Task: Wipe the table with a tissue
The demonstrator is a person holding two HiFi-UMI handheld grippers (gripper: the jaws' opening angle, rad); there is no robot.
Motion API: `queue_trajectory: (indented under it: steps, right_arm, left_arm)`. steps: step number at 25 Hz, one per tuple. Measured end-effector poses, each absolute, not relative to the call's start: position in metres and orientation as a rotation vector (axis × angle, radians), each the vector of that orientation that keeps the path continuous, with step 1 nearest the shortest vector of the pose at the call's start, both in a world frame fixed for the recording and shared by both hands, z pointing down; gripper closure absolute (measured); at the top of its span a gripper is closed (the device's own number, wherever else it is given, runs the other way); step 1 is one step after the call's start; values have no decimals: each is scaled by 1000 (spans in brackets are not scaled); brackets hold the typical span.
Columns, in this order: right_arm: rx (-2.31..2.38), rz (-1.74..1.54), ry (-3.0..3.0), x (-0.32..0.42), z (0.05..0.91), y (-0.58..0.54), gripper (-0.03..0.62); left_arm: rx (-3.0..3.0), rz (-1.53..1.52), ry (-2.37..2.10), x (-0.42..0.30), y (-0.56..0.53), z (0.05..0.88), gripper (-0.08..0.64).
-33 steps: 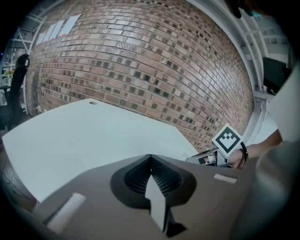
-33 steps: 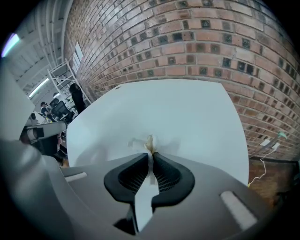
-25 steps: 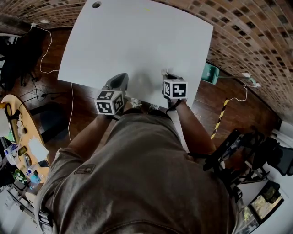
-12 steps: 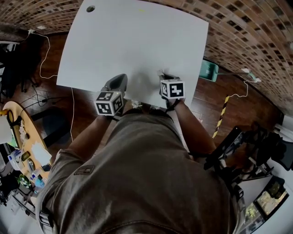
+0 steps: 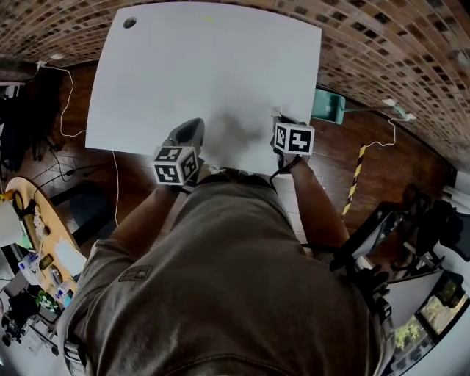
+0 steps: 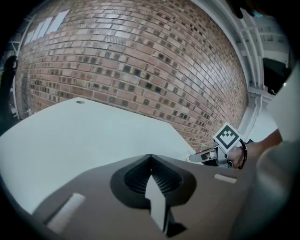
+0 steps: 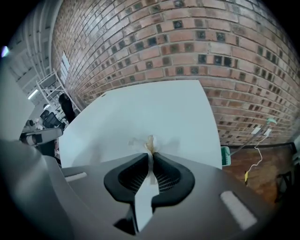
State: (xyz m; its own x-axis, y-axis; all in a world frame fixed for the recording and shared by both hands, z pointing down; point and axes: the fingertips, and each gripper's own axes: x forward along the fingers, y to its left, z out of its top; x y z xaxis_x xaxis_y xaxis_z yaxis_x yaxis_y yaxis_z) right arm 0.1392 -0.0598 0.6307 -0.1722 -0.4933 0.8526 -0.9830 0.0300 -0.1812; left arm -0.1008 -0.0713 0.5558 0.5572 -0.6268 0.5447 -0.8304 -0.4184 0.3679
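A white table (image 5: 205, 73) fills the upper head view. My right gripper (image 5: 279, 123) sits near the table's near right corner, shut on a crumpled white tissue (image 7: 149, 142) that pokes out past its jaws onto the table (image 7: 150, 112). My left gripper (image 5: 192, 131) rests at the near edge, left of the right one, with its jaws closed together and nothing between them (image 6: 150, 161). The right gripper's marker cube (image 6: 228, 136) shows in the left gripper view.
A round hole (image 5: 130, 23) lies in the table's far left corner. A brick wall (image 7: 197, 37) stands behind the table. A green object (image 5: 327, 106) lies on the wood floor right of the table. Cables (image 5: 70, 81) trail on the floor at left.
My right gripper has slid to the right along the table's near edge with the tissue. The left gripper has stayed put.
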Motion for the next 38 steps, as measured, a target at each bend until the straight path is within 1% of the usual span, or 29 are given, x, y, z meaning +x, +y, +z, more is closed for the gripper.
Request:
queue_trajectory:
  steps: [6, 18, 27, 33, 38]
  right_arm:
    - [1504, 1067, -1727, 135, 631, -60, 545]
    - [1323, 1012, -1839, 61, 633, -63, 545]
    - [1217, 979, -1894, 23, 632, -56, 545]
    - [1241, 997, -1885, 35, 633, -59, 545]
    - [1329, 1017, -1834, 66, 633, -63, 545]
  left_arm:
    - [2183, 431, -1168, -100, -71, 554, 558]
    - [2129, 418, -1236, -132, -60, 559, 558]
    - [2133, 423, -1239, -137, -64, 556, 558]
    - [2159, 433, -1209, -127, -70, 557, 558]
    - [2182, 441, -1180, -118, -76, 557, 558]
